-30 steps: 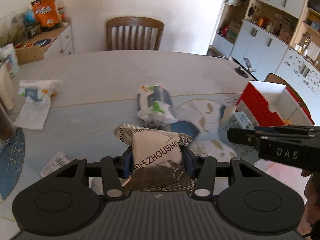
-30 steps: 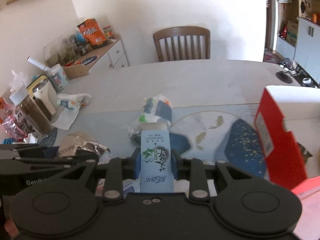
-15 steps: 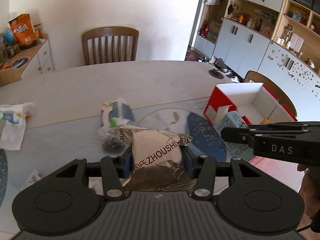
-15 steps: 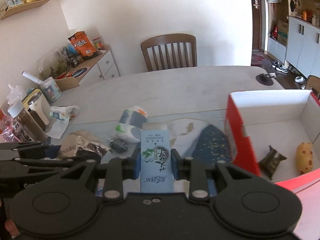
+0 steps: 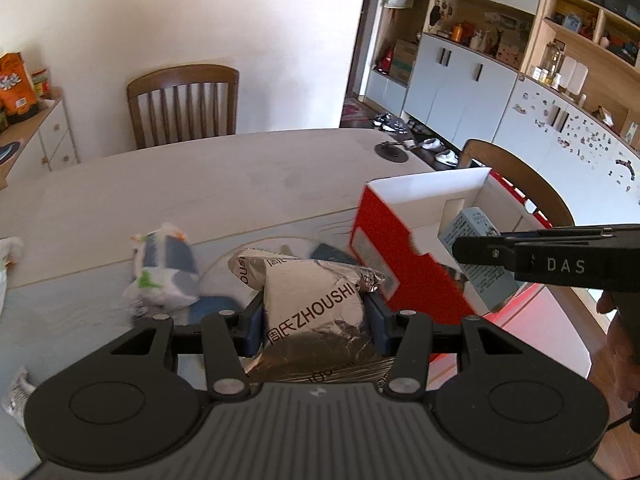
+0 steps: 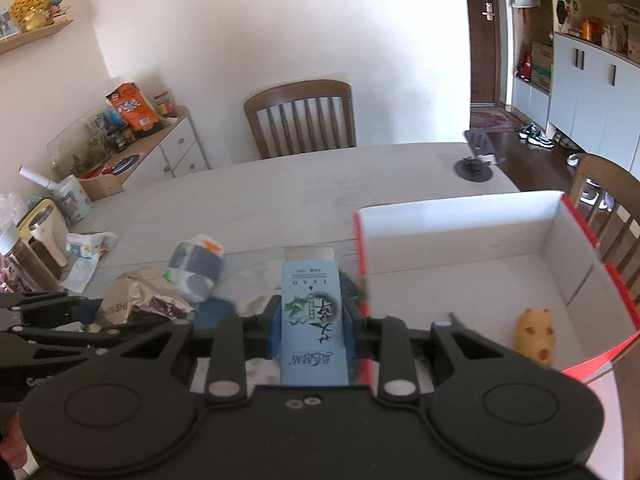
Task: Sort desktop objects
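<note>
While the left claw [image 5: 314, 316] pinches a silver foil snack packet [image 5: 316, 304] above the surface [image 5: 208, 184], the right claw [image 6: 311, 326] pinches a blue tea carton [image 6: 311, 320] beside the red-and-white box [image 6: 460, 248] at the surface's right edge; a yellow toy [image 6: 534, 334] lies inside.

Left wrist cam sat right behind my left gripper [image 5: 315, 316], looking forward and slightly down along its fingers over the table [image 5: 200, 184], angled right toward the red box [image 5: 400, 264]. Right wrist cam did the same behind my right gripper [image 6: 311, 326], close over the box's near left corner, seeing into its white interior. Both faced the far wall. Shared: wooden chair [image 5: 184, 104] [image 6: 300, 120], table, red box [image 6: 460, 240], blue-white pouch [image 5: 164, 276] [image 6: 196, 268]. Each cam caught the other gripper side-on at frame edge.
</note>
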{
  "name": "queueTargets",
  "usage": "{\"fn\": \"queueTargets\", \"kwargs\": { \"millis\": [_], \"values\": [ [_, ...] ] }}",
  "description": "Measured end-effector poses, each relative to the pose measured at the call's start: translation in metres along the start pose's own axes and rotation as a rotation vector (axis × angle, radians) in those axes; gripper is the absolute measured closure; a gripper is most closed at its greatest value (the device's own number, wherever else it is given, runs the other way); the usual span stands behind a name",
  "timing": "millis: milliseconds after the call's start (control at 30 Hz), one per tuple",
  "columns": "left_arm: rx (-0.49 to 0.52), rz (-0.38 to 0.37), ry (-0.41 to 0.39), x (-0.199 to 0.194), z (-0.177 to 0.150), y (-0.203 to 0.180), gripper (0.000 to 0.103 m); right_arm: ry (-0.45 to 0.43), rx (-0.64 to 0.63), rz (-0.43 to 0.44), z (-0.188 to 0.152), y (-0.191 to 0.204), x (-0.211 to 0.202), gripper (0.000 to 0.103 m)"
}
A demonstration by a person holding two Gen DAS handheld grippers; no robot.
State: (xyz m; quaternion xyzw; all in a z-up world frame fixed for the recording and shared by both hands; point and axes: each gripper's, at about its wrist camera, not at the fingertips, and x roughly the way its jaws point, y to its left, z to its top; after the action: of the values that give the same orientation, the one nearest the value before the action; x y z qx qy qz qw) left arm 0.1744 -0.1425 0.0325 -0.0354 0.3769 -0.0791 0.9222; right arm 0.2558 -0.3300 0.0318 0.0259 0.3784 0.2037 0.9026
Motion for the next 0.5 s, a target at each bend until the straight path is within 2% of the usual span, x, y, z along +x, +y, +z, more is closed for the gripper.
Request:
{"fn": "queueTargets", "kwargs": {
  "millis": [500],
  "values": [
    [0.063, -0.027, 0.005, 0.030, 0.022, -0.069, 0.054, -0.010, 0.015, -0.042, 0.011, -0.077, -0.008, 0.074]
  ]
}}
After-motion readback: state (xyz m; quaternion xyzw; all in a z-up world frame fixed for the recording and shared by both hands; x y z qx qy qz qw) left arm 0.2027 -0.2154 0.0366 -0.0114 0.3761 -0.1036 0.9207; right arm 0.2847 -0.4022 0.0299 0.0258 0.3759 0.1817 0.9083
